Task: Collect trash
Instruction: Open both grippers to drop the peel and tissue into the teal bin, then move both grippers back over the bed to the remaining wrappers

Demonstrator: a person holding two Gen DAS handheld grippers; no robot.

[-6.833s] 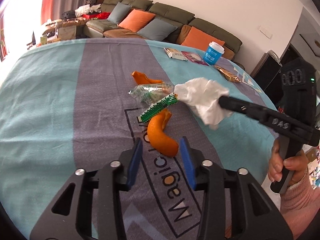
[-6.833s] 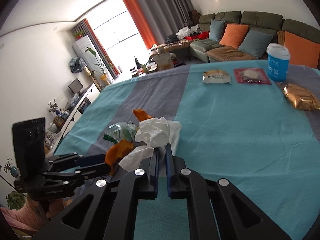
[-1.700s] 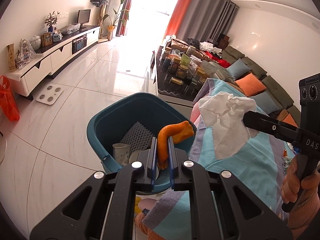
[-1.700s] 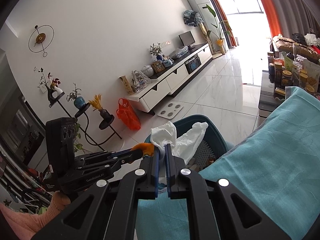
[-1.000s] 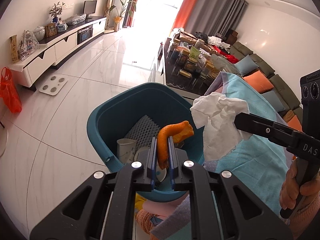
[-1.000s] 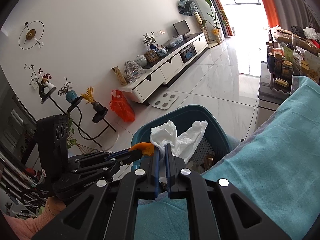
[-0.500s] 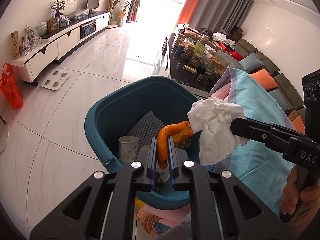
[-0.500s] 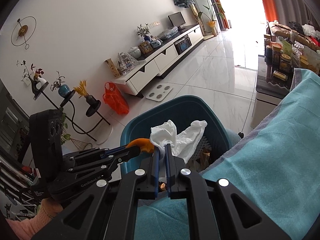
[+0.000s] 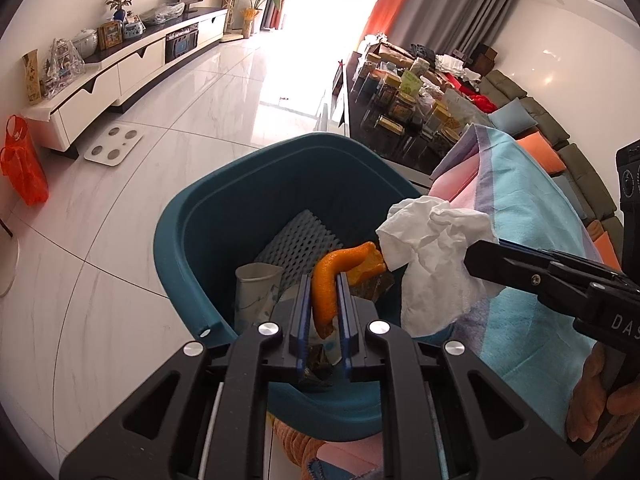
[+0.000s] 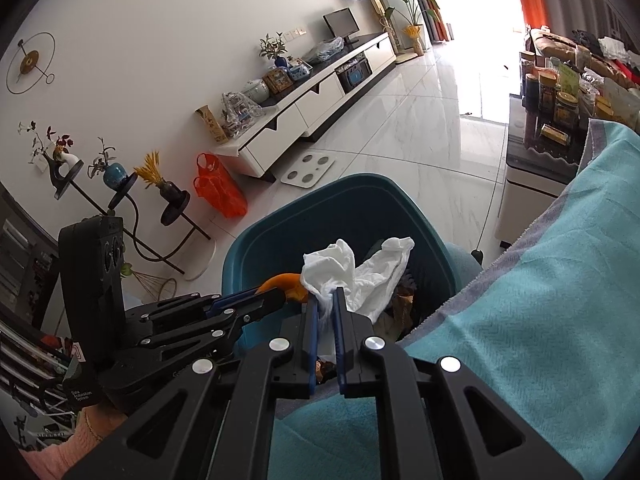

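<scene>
Left gripper (image 9: 324, 300) is pinching the orange peel (image 9: 334, 276), long axis running forward and curling right. Right gripper (image 10: 325, 308) is opening, jaws narrow, crumpled tissue (image 10: 356, 272) between them. Both items are hanging directly above the teal bin (image 9: 180, 240); drop path is straight down.

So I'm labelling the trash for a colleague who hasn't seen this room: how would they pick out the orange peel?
Find the big teal plastic bin on the white tiled floor beside the teal-covered table. Above its opening, the left gripper pinches a curved strip of orange peel. It is the only bright orange piece there, next to the crumpled white tissue.
</scene>
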